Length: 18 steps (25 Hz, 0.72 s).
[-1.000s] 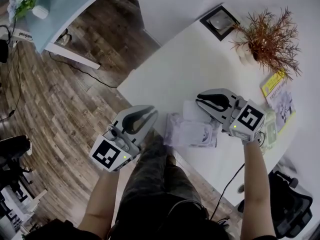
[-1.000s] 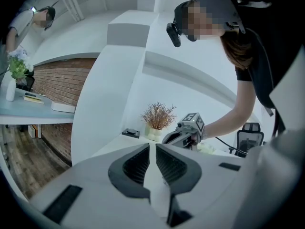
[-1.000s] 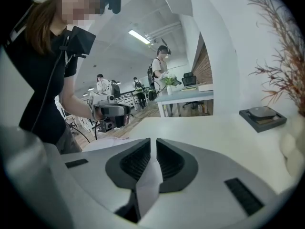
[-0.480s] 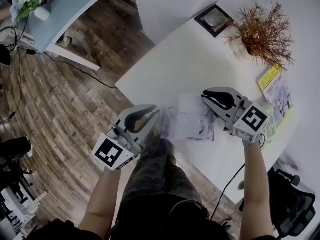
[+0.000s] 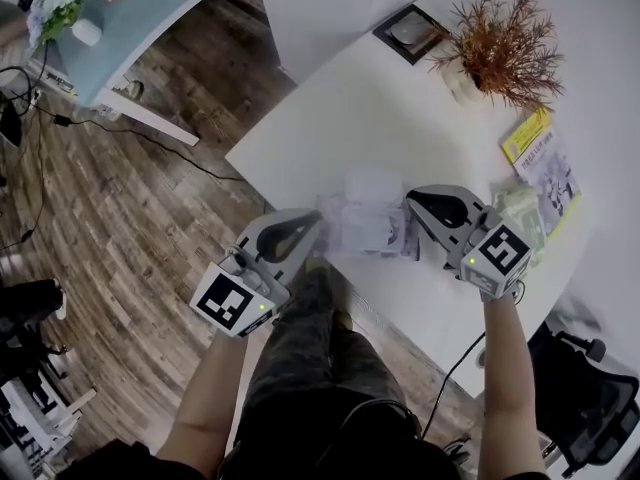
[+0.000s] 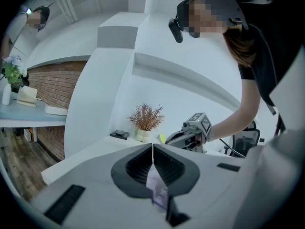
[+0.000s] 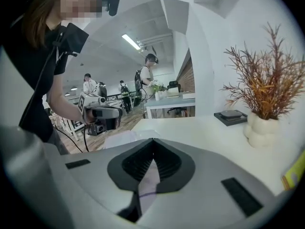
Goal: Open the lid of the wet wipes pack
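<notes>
The wet wipes pack (image 5: pixel 365 226), pale lilac and white film, sits at the near edge of the white table (image 5: pixel 340 118). A white flap (image 5: pixel 372 186) shows at its far side. My left gripper (image 5: pixel 314 226) is at the pack's left end and my right gripper (image 5: pixel 410 205) at its right end. Both have just been closing. In the left gripper view the jaws of the left gripper (image 6: pixel 152 147) pinch lilac film (image 6: pixel 157 190). The right gripper view shows the right gripper (image 7: pixel 153 142) shut on white film (image 7: pixel 147 182).
A dried plant in a white vase (image 5: pixel 495 43) and a dark square tray (image 5: pixel 405 30) stand at the table's far side. A yellow booklet (image 5: pixel 530 138) and a greenish pack (image 5: pixel 520 208) lie to the right. An office chair (image 5: pixel 585 388) stands by the table's right corner.
The left gripper has closed the gap to the pack's left end. The right gripper has drawn back to the pack's right end. The pack has shifted a little across the table.
</notes>
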Tool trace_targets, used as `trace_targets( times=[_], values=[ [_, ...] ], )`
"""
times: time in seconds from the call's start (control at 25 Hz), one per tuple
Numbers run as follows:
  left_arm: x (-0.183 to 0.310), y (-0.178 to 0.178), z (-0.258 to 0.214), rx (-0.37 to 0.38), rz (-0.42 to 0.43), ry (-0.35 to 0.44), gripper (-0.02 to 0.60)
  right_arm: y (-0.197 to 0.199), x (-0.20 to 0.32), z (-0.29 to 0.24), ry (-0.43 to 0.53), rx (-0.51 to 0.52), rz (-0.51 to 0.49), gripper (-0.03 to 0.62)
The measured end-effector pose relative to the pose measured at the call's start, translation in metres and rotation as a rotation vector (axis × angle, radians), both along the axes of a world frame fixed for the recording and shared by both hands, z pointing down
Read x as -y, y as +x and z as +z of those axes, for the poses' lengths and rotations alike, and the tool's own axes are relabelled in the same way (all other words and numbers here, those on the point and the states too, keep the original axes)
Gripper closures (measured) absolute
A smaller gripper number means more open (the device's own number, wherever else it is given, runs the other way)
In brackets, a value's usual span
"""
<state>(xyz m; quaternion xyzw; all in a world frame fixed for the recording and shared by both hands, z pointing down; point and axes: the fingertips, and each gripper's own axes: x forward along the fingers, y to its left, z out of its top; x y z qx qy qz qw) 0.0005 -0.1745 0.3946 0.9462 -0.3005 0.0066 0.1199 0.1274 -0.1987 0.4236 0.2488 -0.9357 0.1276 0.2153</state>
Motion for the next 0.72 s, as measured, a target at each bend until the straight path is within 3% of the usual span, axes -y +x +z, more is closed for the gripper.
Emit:
trace_targets(
  times=[0.24, 0.48, 0.72],
  values=[
    [-0.018, 0.005, 0.001, 0.029, -0.054, -0.009, 0.569, 0.014, -0.024, -0.012, 0.051, 0.015, 0.112, 0.574],
    [-0.040, 0.010, -0.007, -0.025, -0.122, -0.035, 0.569, 0.020, -0.057, -0.025, 0.059, 0.050, 0.178, 0.574],
    [-0.076, 0.029, -0.018, -0.026, -0.083, -0.020, 0.569, 0.010, -0.097, -0.042, 0.082, 0.090, 0.205, 0.574]
  ],
)
